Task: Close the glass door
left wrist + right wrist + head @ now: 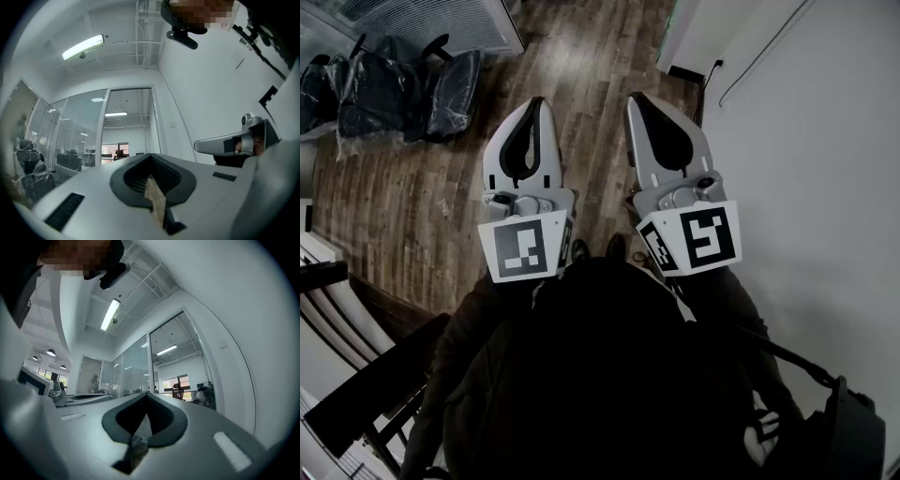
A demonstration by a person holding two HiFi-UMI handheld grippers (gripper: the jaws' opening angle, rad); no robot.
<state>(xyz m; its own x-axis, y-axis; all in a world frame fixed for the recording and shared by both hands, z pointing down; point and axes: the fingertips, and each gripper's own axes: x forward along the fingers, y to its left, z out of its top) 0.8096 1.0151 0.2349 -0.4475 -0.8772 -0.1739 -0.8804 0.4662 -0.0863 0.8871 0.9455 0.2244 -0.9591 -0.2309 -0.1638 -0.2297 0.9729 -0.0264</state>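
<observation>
The glass door belongs to that doorway [127, 124] at the middle of the left gripper view, set into the glass wall [79, 131]. The same opening shows right of centre in the right gripper view, and you can look straight through it to a room beyond, so I'd call it open. The leaf itself may be the thin strip on the opening's right edge, but it's too small to be sure. It's well apart from both hands, nothing touching it. Now the left tongs [535, 101]: tips pressed together, nothing between them. The right tongs [637, 97] are the same, shut tight and empty. They're held side by side, pointing to the top of the head view over the wooden floor [412, 197], with the white wall [825, 141] on the right and plastic-wrapped chairs [403, 89] at upper left. So as I read it, this is the approach and the closing hasn't begun. The next move calls for walking up to the doorway, finding the leaf's handle or edge, and either parting one pair to grip it or pushing with shut tips.
</observation>
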